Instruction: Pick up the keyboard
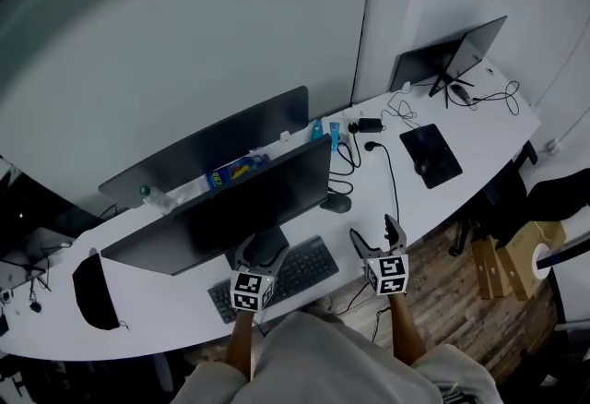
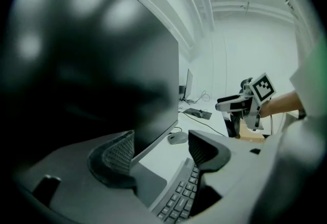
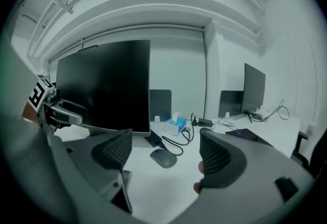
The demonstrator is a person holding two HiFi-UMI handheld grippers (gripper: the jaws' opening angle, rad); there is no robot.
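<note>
A dark keyboard (image 1: 304, 266) lies on the white desk (image 1: 175, 324) in front of a large monitor (image 1: 230, 218). My left gripper (image 1: 262, 252) hovers over the keyboard's left half, by the monitor's foot, open. In the left gripper view the keyboard (image 2: 179, 198) passes under the right finger of the left gripper (image 2: 161, 154), with nothing between the jaws. My right gripper (image 1: 376, 238) is open just right of the keyboard's end, above bare desk. In the right gripper view the right gripper (image 3: 164, 152) faces a mouse (image 3: 163, 158), and the keyboard's corner (image 3: 121, 183) shows at lower left.
A grey mouse (image 1: 336, 203) sits behind the keyboard's right end, with black cables (image 1: 392, 176) trailing across the desk. A second monitor (image 1: 212, 148), a tissue box (image 1: 235, 173), a black mouse pad (image 1: 430, 153) and a far monitor (image 1: 452, 52) stand further off. Cardboard boxes (image 1: 502, 268) rest on the floor.
</note>
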